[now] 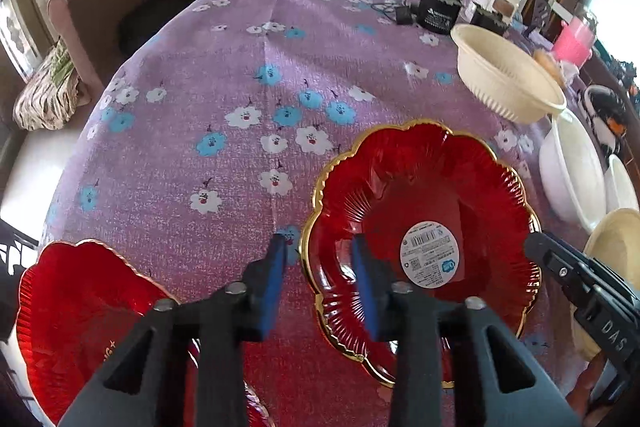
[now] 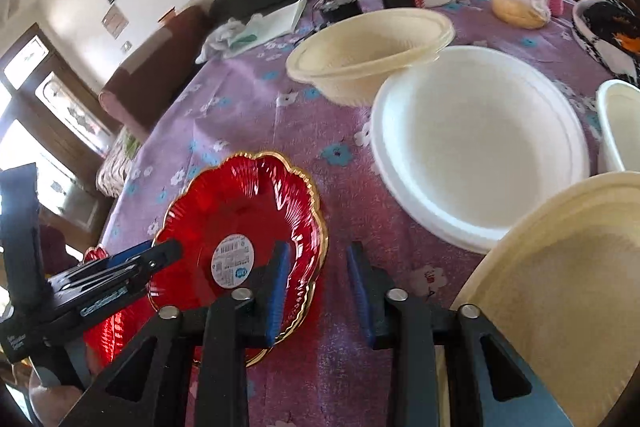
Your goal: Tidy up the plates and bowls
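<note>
Left wrist view: closing in on the stickered red plate [image 1: 400,187], flat on the flowered tablecloth [image 1: 240,67]. Left gripper [image 1: 320,267] astride the plate's left gold rim, one blue pad [image 1: 276,279] outside and one inside the dish. Jaws released, nothing pinched, with cloth visible between the outer pad and the rim. Further left of that plate, a second red plate [image 1: 80,307]. Beyond the plate to the right, a cream bowl [image 1: 508,75].

Right wrist view: same stickered plate, flanked from its other side. Right gripper [image 2: 318,279] straddling the plate's right rim, likewise unclenched, with bare cloth between the rim and the outer pad. Past the plate to the right, a white bowl [image 2: 476,147], and closer in, another cream bowl [image 2: 560,287].

Judged to be the grasp stage of gathering the red plates. Next move: squeeze both pairs of pads onto the thin, glossy rim, lift level, then carry toward the second red plate for stacking.
</note>
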`<control>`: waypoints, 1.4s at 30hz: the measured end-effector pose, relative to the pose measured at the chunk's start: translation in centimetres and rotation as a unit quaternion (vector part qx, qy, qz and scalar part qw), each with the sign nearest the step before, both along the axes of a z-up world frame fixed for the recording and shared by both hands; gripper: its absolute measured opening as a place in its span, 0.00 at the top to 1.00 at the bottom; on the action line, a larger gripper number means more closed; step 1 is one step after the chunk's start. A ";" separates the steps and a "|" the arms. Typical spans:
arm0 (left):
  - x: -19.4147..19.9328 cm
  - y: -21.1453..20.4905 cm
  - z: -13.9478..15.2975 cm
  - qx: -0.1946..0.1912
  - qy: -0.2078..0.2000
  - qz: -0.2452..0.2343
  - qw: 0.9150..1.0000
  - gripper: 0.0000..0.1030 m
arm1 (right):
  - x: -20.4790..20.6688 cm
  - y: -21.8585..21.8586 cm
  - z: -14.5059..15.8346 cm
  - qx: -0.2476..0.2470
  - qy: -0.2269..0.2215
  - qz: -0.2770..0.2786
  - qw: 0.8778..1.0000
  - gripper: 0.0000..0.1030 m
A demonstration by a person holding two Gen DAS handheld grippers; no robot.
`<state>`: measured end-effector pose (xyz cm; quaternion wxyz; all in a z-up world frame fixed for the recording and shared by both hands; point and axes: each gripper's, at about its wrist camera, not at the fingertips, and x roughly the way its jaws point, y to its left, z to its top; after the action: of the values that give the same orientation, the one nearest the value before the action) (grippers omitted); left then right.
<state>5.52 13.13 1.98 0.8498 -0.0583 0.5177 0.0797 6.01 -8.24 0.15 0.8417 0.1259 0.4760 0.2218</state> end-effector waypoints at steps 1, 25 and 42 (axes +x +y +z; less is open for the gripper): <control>-0.1 -0.3 0.0 0.001 0.001 -0.003 1.000 0.72 | 0.0 0.3 -0.1 0.000 0.003 0.007 1.000 0.83; -2.5 -0.4 2.8 -0.005 -0.051 -0.003 0.999 0.72 | -1.5 0.3 1.8 0.010 -0.055 0.017 0.998 0.85; -5.6 1.0 4.8 -0.008 -0.075 0.012 0.997 0.67 | -3.2 0.9 3.4 0.044 -0.069 0.042 0.996 0.85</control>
<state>-0.11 14.10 6.77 0.8847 -0.0773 0.4526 0.0806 2.86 -7.34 3.53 0.8562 0.1275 0.4111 0.2858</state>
